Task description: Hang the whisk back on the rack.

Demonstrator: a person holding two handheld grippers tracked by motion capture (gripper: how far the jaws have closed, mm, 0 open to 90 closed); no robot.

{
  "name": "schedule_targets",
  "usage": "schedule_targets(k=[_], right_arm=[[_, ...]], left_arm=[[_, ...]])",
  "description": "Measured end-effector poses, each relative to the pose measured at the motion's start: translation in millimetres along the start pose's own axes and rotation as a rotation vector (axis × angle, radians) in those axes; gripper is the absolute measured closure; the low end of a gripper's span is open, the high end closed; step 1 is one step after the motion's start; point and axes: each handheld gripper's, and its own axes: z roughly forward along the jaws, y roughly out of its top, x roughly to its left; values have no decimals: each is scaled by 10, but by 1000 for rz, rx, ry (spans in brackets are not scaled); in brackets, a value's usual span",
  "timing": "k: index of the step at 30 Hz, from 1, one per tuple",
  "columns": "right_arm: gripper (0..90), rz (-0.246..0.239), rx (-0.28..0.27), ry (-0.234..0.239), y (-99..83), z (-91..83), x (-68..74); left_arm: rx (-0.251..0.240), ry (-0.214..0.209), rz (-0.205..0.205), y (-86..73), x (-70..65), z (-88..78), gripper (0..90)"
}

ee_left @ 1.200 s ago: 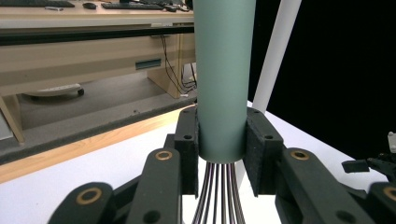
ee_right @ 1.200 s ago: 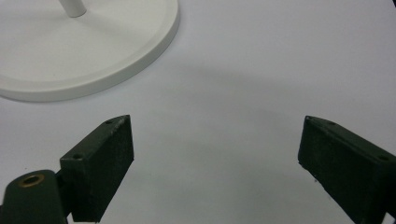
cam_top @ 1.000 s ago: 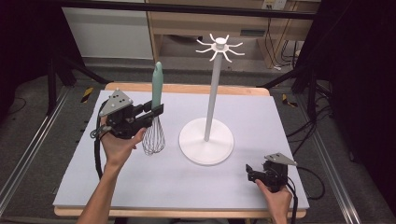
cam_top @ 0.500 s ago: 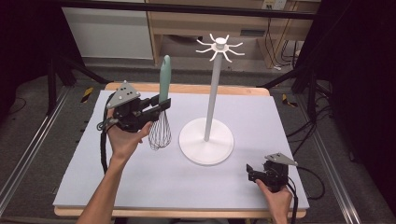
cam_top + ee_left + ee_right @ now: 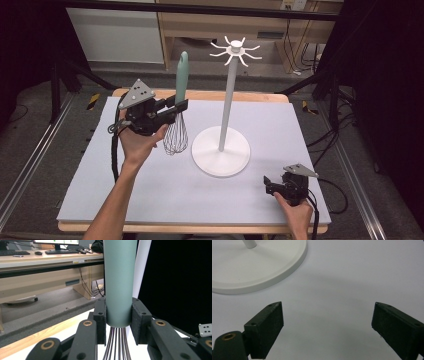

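Note:
A whisk with a teal handle and dark wire loops hangs upright, handle up, above the left half of the mat. My left gripper is shut on the handle just above the wires; in the left gripper view both pads press the handle. A white rack stands mid-table on a round base, its thin pole topped by a ring of hooks. My right gripper rests near the front right corner, open, with only bare mat between its pads.
A pale lilac mat covers the wooden table. The rack's base lies just ahead of the right gripper. Dark frame legs and cables stand on the floor at both sides, a desk behind.
My left hand has carried the whisk up and to the right, closer to the rack's pole. The right gripper has stayed put.

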Motion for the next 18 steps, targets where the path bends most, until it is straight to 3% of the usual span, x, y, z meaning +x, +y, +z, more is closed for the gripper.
schedule_targets(k=[18], right_arm=[[109,7,-6,4,0,-12,-11]], left_arm=[[14,-20,31,118,-97,155,686]])
